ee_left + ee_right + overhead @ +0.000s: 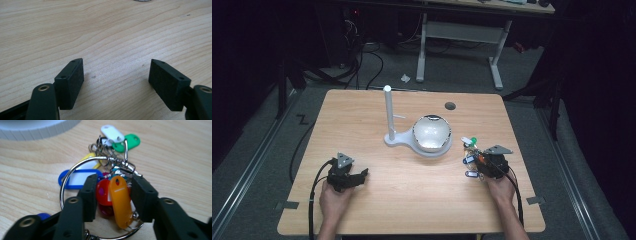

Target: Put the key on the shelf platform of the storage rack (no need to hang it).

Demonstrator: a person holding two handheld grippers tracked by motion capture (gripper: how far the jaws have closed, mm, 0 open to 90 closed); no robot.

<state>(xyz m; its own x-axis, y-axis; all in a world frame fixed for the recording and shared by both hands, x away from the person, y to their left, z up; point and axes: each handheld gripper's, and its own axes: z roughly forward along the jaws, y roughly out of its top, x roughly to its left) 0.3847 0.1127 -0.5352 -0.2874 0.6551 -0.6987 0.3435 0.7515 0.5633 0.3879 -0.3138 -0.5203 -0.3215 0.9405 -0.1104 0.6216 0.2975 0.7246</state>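
- A bunch of key tags (113, 182) on a big metal ring (65, 185) lies at the right side of the table (412, 200), just right of the bowl.
- The tags are plastic: orange, red, blue, yellow, green and white, hung on small silver clips.
- The right gripper (113, 196) has its jaws closed in on the orange and red tags, pads against them on both sides.
- The bowl (431, 133) sits near the table's middle on a white stand (398, 138) with an upright post (388, 110) at its left; its inside looks shiny, and I cannot tell whether anything lies in it.
- The left gripper (116, 77) rests at the near left of the table, jaws wide apart over bare wood.
- A small dark hole (450, 106) marks the far side of the table.
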